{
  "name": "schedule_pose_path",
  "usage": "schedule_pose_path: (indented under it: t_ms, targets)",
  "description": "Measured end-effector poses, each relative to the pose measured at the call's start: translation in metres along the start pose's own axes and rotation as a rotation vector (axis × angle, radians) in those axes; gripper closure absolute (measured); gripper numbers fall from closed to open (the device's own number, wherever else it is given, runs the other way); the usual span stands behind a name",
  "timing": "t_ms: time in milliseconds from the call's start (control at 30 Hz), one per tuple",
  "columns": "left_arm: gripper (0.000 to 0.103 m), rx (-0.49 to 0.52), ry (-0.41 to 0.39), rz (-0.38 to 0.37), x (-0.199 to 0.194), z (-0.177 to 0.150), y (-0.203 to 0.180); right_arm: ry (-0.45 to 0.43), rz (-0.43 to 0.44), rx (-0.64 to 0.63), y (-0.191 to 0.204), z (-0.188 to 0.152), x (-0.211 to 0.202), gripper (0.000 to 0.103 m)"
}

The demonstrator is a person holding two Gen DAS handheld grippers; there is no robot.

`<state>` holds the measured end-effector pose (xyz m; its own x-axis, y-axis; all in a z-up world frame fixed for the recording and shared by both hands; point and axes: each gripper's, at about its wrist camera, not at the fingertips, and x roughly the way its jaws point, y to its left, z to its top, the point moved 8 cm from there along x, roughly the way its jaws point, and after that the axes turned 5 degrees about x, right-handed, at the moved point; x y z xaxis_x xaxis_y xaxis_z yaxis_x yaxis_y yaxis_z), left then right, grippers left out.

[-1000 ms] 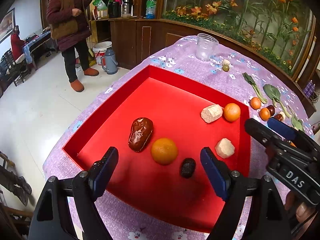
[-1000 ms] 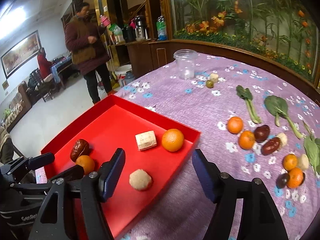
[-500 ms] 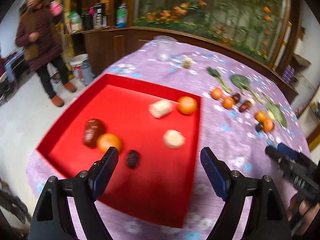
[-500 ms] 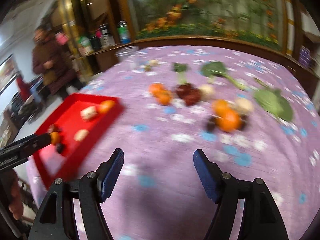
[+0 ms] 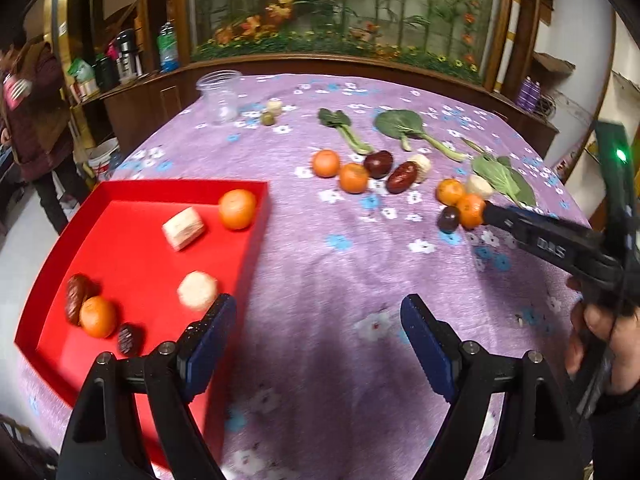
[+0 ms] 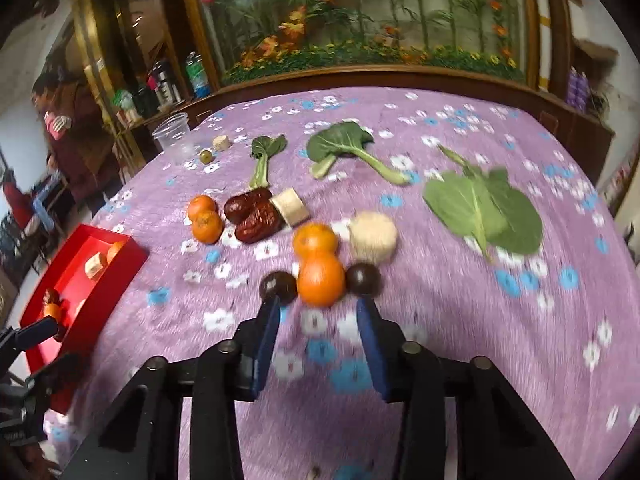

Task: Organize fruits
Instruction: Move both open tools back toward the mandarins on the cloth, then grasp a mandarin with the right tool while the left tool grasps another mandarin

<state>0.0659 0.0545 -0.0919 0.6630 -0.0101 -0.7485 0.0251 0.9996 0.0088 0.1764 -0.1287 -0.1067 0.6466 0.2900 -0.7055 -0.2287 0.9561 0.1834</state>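
A red tray [image 5: 262, 216] on the left holds two oranges [image 5: 237, 209], two pale chunks [image 5: 184, 227], a brown date [image 5: 75, 298] and a small dark fruit [image 5: 129, 338]. My left gripper [image 5: 320, 308] stands open and empty over the purple cloth, just right of the tray. My right gripper [image 6: 318, 308] is closing. An orange [image 6: 321, 282] sits right at its fingertips, its near edge just between them, and the pads do not touch it. Dark plums [image 6: 278, 286] lie on either side. Behind it are another orange [image 6: 315, 239] and a pale round chunk [image 6: 374, 236].
More oranges [image 6: 206, 224], dates [image 6: 256, 220] and a pale chunk [image 6: 291, 206] lie mid-cloth. Green leaves [image 6: 484, 208] spread along the far right. A clear plastic cup [image 5: 219, 94] stands at the back. A person [image 5: 32, 128] stands on the floor to the left.
Both grippers swung right, away from the tray and across the cloth. The right gripper came up to the cluster of oranges and plums, and its jaws narrowed.
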Motion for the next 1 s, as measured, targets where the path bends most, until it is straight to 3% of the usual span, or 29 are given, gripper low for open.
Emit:
schedule_pose_path:
  t_ms: [133, 467, 767, 1000]
  targets:
    - [0.02, 0.005, 0.009, -0.013, 0.009, 0.005, -0.009, 0.017, -0.009, -0.074, 0.009, 0.008, 0.017, 0.071]
    - [0.02, 0.017, 0.029, -0.039, 0.03, 0.014, -0.018, 0.046, -0.044, -0.162, 0.007, 0.014, 0.036, 0.071]
    - [0.02, -0.029, 0.015, -0.043, 0.075, 0.067, -0.01, 0.086, -0.07, -0.232, 0.014, 0.018, 0.046, 0.071]
    - [0.022, -0.023, 0.07, -0.002, 0.125, 0.089, -0.016, 0.111, -0.059, -0.287, 0.016, 0.019, 0.049, 0.07]
